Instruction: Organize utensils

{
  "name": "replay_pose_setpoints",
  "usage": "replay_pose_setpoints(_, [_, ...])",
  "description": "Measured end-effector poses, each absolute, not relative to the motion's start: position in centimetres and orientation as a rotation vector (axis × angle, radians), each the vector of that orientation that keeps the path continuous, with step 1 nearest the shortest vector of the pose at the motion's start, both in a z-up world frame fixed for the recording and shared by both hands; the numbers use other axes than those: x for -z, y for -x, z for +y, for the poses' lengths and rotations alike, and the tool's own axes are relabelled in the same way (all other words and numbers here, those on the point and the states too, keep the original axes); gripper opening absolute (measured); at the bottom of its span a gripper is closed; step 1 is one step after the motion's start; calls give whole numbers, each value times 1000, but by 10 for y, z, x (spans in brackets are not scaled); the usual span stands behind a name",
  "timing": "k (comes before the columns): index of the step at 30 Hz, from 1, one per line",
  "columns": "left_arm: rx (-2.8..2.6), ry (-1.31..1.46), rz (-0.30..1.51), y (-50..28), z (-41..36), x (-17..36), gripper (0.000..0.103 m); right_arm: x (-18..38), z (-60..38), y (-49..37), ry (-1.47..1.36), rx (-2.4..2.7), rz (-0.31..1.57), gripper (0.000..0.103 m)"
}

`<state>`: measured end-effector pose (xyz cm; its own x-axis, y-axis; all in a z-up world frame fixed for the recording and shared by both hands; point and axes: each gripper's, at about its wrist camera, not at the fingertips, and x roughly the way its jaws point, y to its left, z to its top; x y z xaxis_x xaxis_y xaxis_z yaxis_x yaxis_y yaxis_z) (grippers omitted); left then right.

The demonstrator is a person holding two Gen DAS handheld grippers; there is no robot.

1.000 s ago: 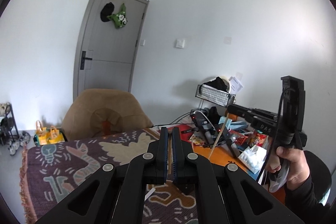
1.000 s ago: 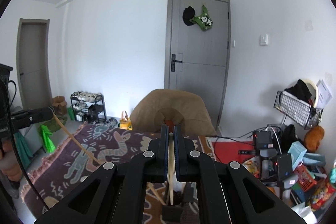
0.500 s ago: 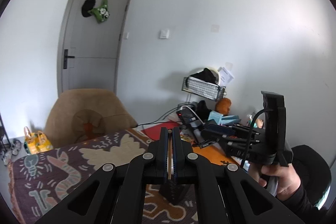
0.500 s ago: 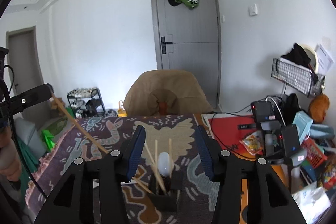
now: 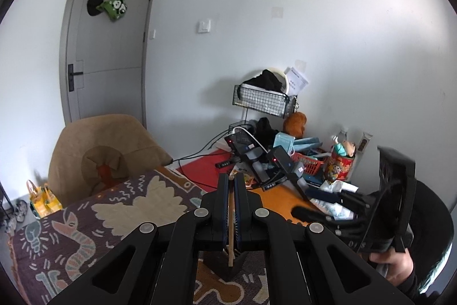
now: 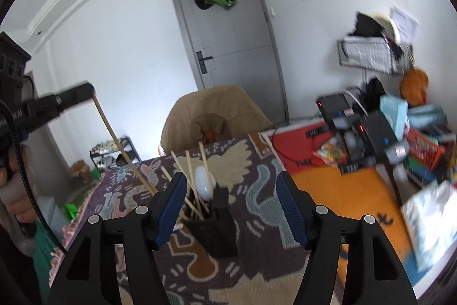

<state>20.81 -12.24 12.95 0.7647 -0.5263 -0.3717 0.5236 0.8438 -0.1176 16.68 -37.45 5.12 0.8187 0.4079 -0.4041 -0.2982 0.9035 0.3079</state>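
The left gripper is clamping one wooden chopstick between its closed jaws; in the right wrist view that same stick is slanting down from the gripper tip at the far left toward the holder, with its lower end going out of sight behind the right gripper's left finger. The right gripper is standing open with nothing between its blue pads, its jaws having just been widening. Just beyond it, one black utensil holder is standing on the patterned cloth; four chopsticks are leaning out of it, though the fingers are covering part of the holder, so the count is uncertain. One white spoon is standing among them, bowl up, and what the holder's front compartment contains is hard to make out. Farther back, one tan chair is facing the table edge. To the far right, a heap of boxes, chargers and one red basket is blurring together. One hand is gripping the right gripper's handle at the left wrist view's lower right, partly cut off.
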Motion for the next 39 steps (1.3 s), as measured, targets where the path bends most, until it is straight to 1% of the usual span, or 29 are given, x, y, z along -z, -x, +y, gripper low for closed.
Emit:
replay_pose_setpoints(7, [590, 23, 351, -199, -125, -146, 3, -23, -396, -157, -345, -346, 510, 64])
replay_pose_setpoints(11, [582, -9, 348, -205, -140, -145, 3, -10, -399, -152, -378, -343, 534, 65])
replay_pose_setpoints(13, [576, -34, 358, -209, -149, -139, 3, -4, -396, -151, -384, -346, 549, 65])
replay_pose_setpoints(16, [582, -36, 389, -219, -158, -126, 3, 5, -390, -150, -378, -340, 570, 72])
replay_pose_setpoints(18, [576, -32, 415, -225, -161, -115, 3, 10, -385, -150, -379, -346, 585, 73])
replay_pose_setpoints(21, [566, -34, 485, -233, -163, -102, 9, 16, -380, -150, -378, -356, 596, 73])
replay_pose_setpoints(22, [553, -27, 514, -236, -161, -96, 19, 17, -378, -150, -379, -358, 597, 73])
replay_pose_setpoints(23, [546, -22, 523, -236, -159, -93, 41, 19, -375, -150, -379, -360, 597, 74])
replay_pose_setpoints(24, [534, -11, 526, -235, -153, -90, 56, 20, -372, -150, -377, -360, 599, 74])
replay_pose_setpoints(25, [522, 0, 515, -231, -148, -87, 84, 22, -370, -150, -375, -359, 600, 77])
replay_pose_setpoints(26, [514, 8, 500, -228, -144, -86, 99, 23, -367, -150, -371, -354, 602, 79])
replay_pose_setpoints(28, [498, 21, 466, -219, -132, -82, 102, 24, -361, -150, -362, -348, 606, 80])
replay_pose_setpoints(39, [386, 105, 549, -199, -72, -35, 102, 30, -325, -144, -295, -356, 621, 80])
